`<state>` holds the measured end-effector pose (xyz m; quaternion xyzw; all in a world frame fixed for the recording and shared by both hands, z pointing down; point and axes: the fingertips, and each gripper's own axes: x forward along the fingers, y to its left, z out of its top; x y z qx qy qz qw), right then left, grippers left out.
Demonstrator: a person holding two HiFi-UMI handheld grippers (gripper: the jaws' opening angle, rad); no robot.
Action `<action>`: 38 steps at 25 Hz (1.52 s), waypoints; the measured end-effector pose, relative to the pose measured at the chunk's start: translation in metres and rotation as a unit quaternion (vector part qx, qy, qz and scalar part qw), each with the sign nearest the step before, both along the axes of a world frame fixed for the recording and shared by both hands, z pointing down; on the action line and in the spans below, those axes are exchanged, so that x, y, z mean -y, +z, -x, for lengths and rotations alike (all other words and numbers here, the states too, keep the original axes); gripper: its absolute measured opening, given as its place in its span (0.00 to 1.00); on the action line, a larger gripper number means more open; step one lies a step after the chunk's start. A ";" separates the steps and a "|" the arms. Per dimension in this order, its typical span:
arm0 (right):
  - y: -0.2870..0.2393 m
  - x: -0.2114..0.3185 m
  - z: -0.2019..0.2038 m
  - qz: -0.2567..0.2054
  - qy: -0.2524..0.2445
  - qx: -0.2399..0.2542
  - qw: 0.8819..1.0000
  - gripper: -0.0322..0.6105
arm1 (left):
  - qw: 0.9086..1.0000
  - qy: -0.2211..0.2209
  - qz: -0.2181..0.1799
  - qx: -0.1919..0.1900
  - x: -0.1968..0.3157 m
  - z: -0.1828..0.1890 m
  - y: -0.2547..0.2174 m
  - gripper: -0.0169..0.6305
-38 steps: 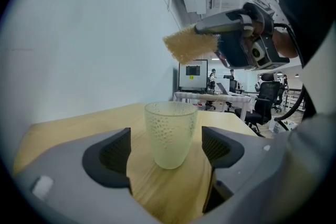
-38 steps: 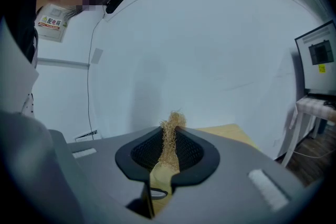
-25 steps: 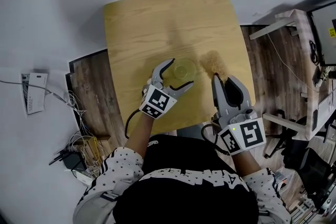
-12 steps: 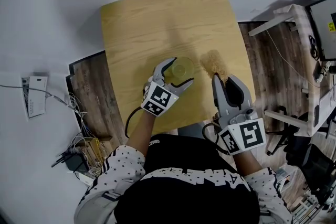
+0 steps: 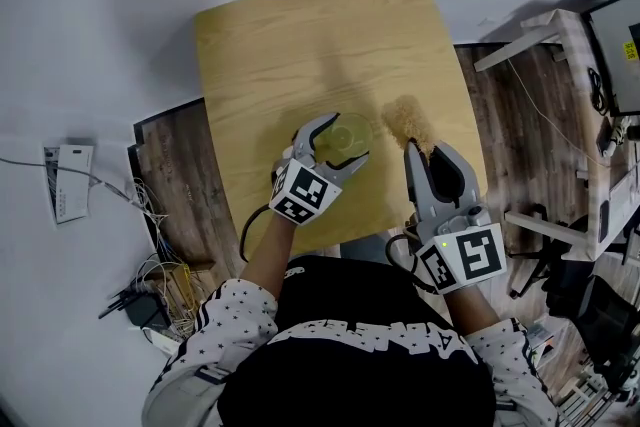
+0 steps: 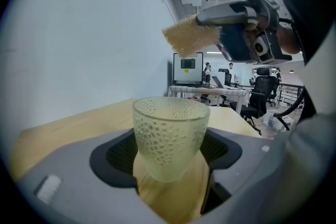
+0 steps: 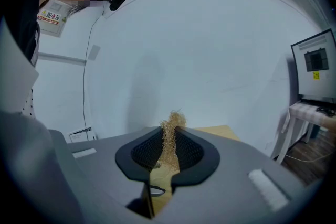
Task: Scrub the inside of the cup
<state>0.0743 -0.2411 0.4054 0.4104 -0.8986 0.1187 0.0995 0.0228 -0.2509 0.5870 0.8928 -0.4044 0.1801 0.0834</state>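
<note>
Bracketing the cup (image 6: 169,134) with the left gripper (image 5: 343,137), we have it upright on the wooden surface (image 5: 280,45), toward the near side, between jaws that stand wide and have just been closing in on it. We cannot see either pad pressing firmly on the dimpled wall yet, so we judge the hold unfinished. If one pad meets the wall before the other, the cup could skid or tip sideways, and the slightly tapered shape may let it ride up out of the jaws.

The right gripper (image 7: 170,152) has its jaws pinched narrow on one end of the loofah scrubber (image 5: 405,120), which hangs in the air just to the right of the cup, apart from it. Only a thin edge of the fibres sits in that pinch, so a hard push into the cup could bend the scrubber or pull it free. Pressing in before the left hold is firm would likely knock the cup over
</note>
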 end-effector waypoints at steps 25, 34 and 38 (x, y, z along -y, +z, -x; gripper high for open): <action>-0.035 -0.055 0.044 -0.032 -0.099 -0.025 0.994 0.16 | 0.997 -0.015 -0.073 0.002 -0.048 0.031 -0.100 0.59; -0.037 -0.104 0.078 -0.049 -0.198 -0.090 0.975 0.15 | 0.995 -0.005 -0.077 0.065 -0.086 0.052 -0.118 0.59; -0.030 -0.133 0.097 -0.067 -0.274 -0.165 0.945 0.15 | 0.996 0.001 -0.063 0.064 -0.106 0.060 -0.118 0.59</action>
